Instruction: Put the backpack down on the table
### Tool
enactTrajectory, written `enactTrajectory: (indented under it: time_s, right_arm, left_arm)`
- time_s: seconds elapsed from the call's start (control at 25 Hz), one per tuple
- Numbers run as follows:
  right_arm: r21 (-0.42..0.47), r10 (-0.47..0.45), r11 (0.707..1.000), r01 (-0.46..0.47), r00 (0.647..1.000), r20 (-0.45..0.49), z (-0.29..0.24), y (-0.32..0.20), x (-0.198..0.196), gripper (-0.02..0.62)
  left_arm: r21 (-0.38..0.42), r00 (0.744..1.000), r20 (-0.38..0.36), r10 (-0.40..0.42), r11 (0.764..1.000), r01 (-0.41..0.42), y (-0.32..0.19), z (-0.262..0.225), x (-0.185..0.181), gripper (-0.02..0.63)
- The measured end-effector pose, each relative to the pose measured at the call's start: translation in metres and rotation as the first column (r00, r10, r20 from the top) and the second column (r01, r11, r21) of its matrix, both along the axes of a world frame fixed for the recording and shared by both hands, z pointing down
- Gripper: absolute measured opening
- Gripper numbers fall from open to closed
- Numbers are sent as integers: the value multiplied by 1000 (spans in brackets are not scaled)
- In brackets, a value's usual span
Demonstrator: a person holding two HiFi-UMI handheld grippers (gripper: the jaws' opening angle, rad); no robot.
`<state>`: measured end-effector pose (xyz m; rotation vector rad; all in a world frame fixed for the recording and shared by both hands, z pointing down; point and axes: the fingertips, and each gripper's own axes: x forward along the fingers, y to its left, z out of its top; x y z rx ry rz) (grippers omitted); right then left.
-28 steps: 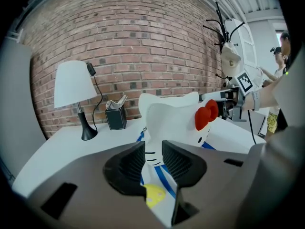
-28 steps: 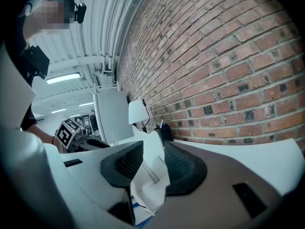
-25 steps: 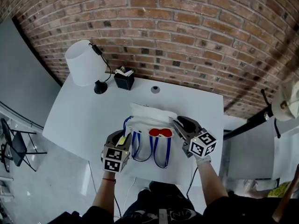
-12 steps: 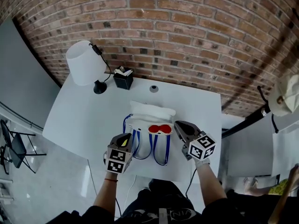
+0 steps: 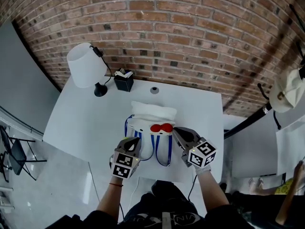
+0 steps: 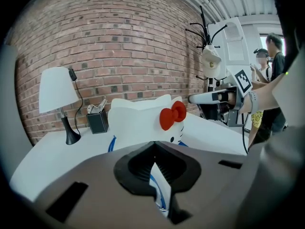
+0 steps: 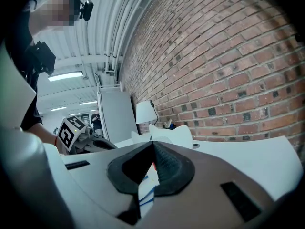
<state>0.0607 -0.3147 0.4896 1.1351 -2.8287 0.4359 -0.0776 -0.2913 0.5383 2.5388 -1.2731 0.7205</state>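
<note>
Placement looks finished, since the white cat-face backpack (image 5: 152,116) with its red bow (image 5: 161,127) lies flat on the white table (image 5: 90,123), just beyond the left gripper (image 5: 137,139) and right gripper (image 5: 176,130), both clamped shut on nothing, so only drawing them clear of its blue straps (image 5: 156,149) seems left.

Both grippers, spread wide at the sides of the backpack (image 5: 152,114) a second ago, now have their jaws pressed together with nothing gripped. The left gripper (image 5: 135,141) has shifted inward, its tip now over the near end of the blue straps (image 5: 162,157). The right gripper (image 5: 176,130) has pulled back toward the person, its tip now level with the red bow (image 5: 161,127).
</note>
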Motion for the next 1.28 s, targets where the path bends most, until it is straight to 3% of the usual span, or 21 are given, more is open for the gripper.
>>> enactTrajectory:
  time_s: [0.56, 0.84, 1.28]
  right_arm:
    - [15, -39, 999, 39, 999, -1, -11, 53, -26, 2]
    - [10, -11, 1000, 11, 1000, -17, -12, 71, -36, 2]
    - [0, 46, 999, -46, 999, 11, -14, 105, -40, 2]
  left_arm:
    - [55, 996, -82, 31, 998, -26, 33, -28, 23, 5]
    - [46, 989, -151, 2, 999, 5, 51, -34, 26, 5]
    - [35, 986, -165, -27, 999, 33, 82, -30, 16, 5]
